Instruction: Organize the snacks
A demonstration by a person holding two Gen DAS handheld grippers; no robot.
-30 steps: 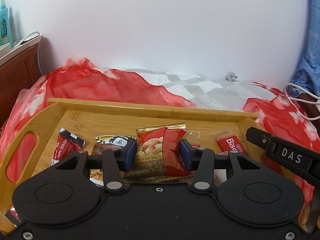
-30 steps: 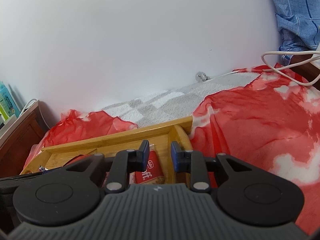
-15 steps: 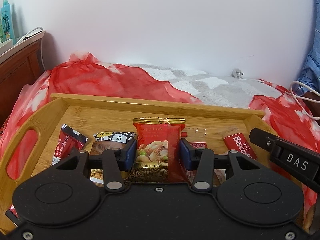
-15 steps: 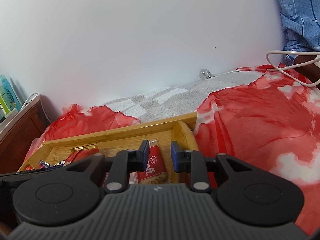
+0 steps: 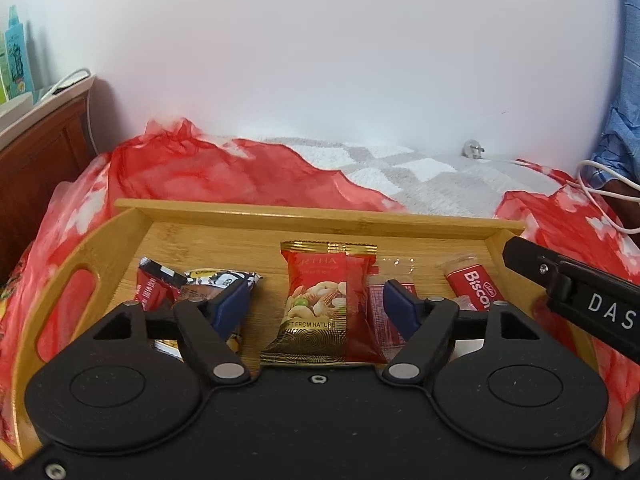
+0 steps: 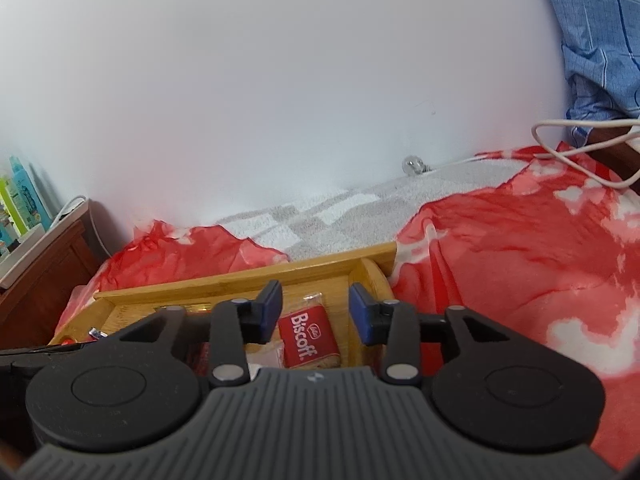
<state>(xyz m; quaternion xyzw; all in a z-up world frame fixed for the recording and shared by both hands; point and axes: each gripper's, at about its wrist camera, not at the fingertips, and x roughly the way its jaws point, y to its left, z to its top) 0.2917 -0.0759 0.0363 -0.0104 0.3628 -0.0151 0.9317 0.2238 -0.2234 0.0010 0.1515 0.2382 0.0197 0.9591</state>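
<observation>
A red and gold nut packet lies flat in the wooden tray, between the pads of my left gripper, which is open and clear of it on both sides. Left of it lie a black and white packet and a small red and black packet. Right of it lie a clear-wrapped red snack and a red Biscoff packet. My right gripper is open above the Biscoff packet at the tray's right end; its body shows in the left wrist view.
The tray sits on a red and white cloth over a grey checked blanket. A white wall stands behind. A wooden cabinet is at the left. A white cable and blue fabric are at the right.
My left gripper has opened and let go of the nut packet, which now lies flat in the tray. My right gripper has opened wider over the Biscoff packet.
</observation>
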